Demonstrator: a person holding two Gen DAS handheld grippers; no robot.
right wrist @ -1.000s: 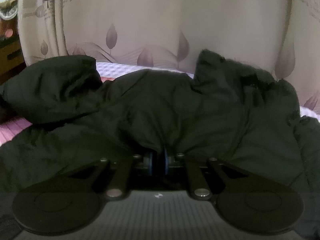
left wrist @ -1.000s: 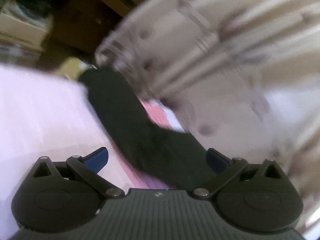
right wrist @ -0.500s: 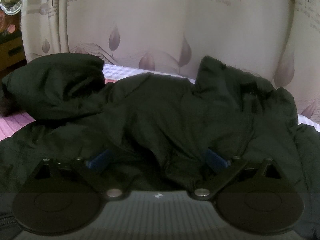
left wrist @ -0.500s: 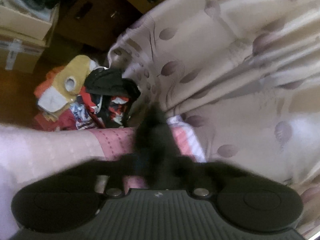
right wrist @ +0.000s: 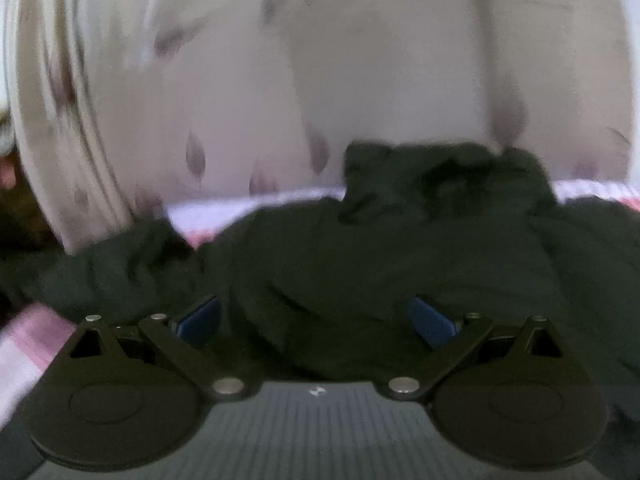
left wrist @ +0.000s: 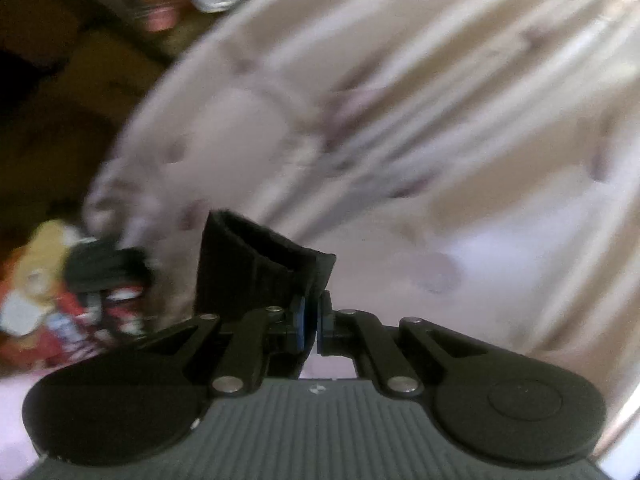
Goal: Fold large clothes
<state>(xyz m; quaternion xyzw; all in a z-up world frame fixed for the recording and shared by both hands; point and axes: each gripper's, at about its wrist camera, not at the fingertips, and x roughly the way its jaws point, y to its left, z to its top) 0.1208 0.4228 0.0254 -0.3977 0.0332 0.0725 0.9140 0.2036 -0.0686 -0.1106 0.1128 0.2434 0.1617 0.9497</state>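
Pale leaf-print curtains (right wrist: 360,80) back a pink bed (right wrist: 24,344) where the dark jacket (right wrist: 360,280) lies crumpled, so folding looks barely begun. The left tool (left wrist: 311,322) is clenched on a black cuff (left wrist: 256,264) of cloth, raised clear of the bed. The right tool (right wrist: 316,320) is released, spread over the jacket's bulk. No containers can be made out through the blur.

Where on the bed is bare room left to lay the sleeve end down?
Bare pink sheet shows left of the dark jacket, and a strip runs between jacket and curtain. The middle is crowded with jacket. The clothes pile clutters the floor.
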